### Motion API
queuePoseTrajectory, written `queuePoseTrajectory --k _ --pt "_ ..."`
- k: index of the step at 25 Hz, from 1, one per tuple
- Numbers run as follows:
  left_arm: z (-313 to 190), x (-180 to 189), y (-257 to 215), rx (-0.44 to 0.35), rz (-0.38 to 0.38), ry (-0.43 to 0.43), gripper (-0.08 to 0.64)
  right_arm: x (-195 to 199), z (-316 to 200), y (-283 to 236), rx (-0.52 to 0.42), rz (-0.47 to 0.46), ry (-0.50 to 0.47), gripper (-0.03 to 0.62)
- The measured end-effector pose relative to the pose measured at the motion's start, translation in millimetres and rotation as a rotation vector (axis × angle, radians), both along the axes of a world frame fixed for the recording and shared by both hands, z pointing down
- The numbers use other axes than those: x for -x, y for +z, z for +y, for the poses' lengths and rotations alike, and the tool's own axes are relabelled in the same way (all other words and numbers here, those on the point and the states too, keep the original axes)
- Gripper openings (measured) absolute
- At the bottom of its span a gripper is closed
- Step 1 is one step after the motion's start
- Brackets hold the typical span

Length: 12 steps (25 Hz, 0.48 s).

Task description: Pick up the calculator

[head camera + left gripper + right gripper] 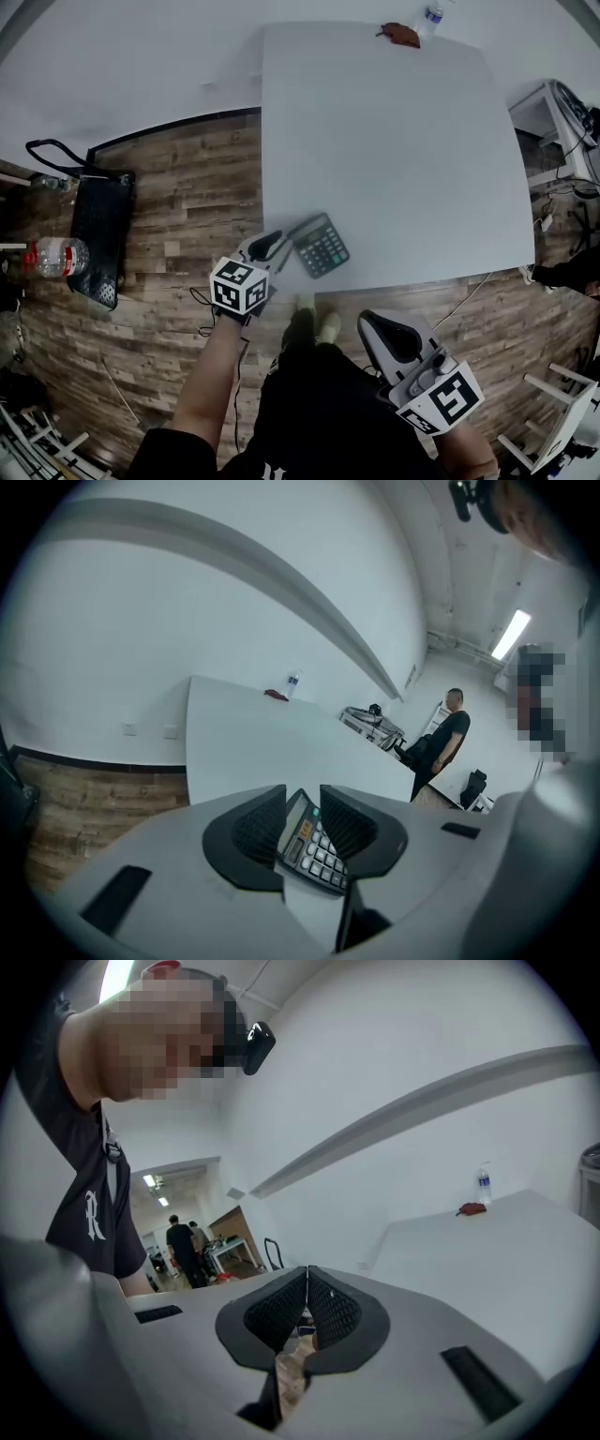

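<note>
A dark calculator [321, 244] lies flat near the front edge of the white table [403, 141]. My left gripper [279, 246] sits just left of it, at the calculator's near left corner. In the left gripper view the jaws of the left gripper [302, 799] stand apart, and the calculator [314, 841] shows in the gap just beyond the tips; the pads do not press on it. My right gripper [375, 328] hangs below the table's front edge, over the floor. In the right gripper view the right gripper [307, 1274] has its tips together with nothing held.
A black bag [98, 234] and a water bottle [56, 255] lie on the wooden floor at left. A reddish object [401, 35] and a small bottle [431, 14] sit at the table's far edge. A person [448, 733] stands beyond the table. Equipment [562, 122] stands at right.
</note>
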State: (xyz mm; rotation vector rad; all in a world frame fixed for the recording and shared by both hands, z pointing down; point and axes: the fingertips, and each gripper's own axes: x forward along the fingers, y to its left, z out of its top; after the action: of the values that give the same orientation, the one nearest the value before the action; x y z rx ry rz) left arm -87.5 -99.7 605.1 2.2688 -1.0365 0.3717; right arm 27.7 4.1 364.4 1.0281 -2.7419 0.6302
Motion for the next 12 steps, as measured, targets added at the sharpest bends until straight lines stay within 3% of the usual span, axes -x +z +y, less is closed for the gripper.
queuePoseTrajectory --k 12 --pt "-16.8 -12.4 73.4 0.133 0.086 0.07 0.13 2.0 -39.3 26.1 0.129 0.048 0.041 0.014"
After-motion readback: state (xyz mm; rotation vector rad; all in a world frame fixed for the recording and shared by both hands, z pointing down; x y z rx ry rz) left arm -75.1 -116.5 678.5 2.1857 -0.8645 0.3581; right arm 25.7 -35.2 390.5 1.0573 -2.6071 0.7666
